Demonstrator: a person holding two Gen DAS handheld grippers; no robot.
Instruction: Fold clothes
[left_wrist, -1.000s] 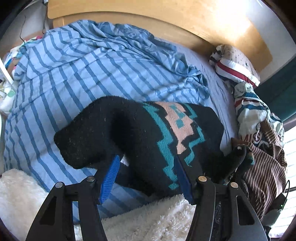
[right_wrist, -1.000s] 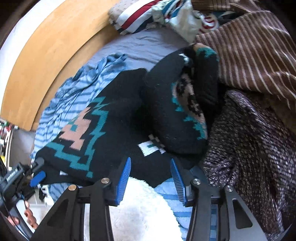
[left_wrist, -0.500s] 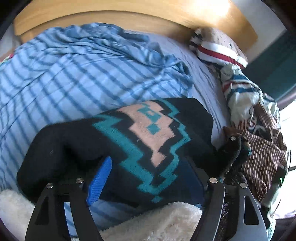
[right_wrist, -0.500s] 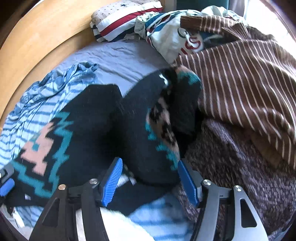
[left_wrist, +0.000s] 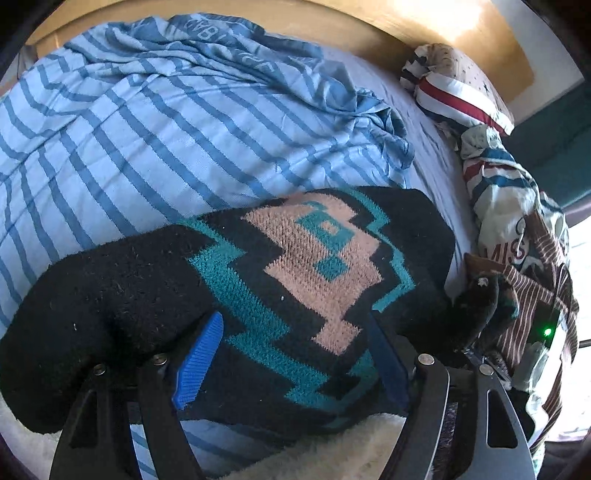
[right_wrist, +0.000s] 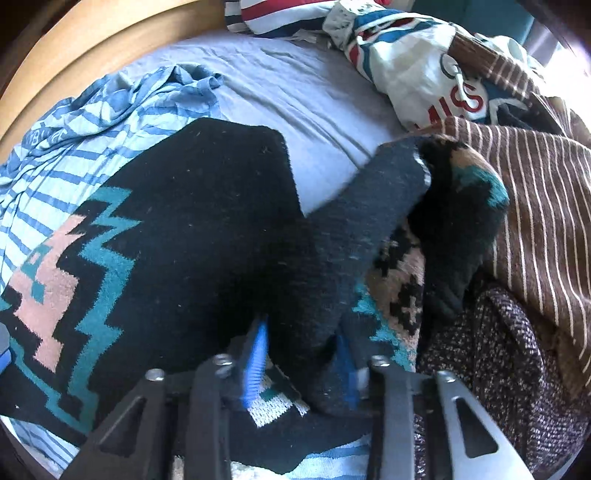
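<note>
Item: black knitted sweater with teal zigzag and pink block pattern (left_wrist: 314, 280), spread on a bed over a blue-striped cotton sheet (left_wrist: 147, 140). The body panel lay straight ahead of the left gripper (left_wrist: 291, 362), whose jaws stood wide apart with knit bulging between them, the blue pads (left_wrist: 199, 362) not pressed together; whether they bore on the cloth could not be told. One dark sleeve (right_wrist: 369, 221) ran from between the jaws of the right gripper (right_wrist: 299, 369) forward and to the right, its cuff end reaching toward a brown white-striped garment (right_wrist: 535, 192) and a speckled grey knit (right_wrist: 498, 350) heaped to the right of those jaws. The right jaws were drawn close about the root of that sleeve, judged to be pinching it, though blur left the contact unsure. Long axis of the sleeve: diagonal, away from the right jaws; long axis of the body: across, from the left jaws toward the right ones. Nearer hand for the sleeve: right. Judgement: a fold would carry the sleeve leftward onto the body panel (right_wrist: 166, 221).
</note>
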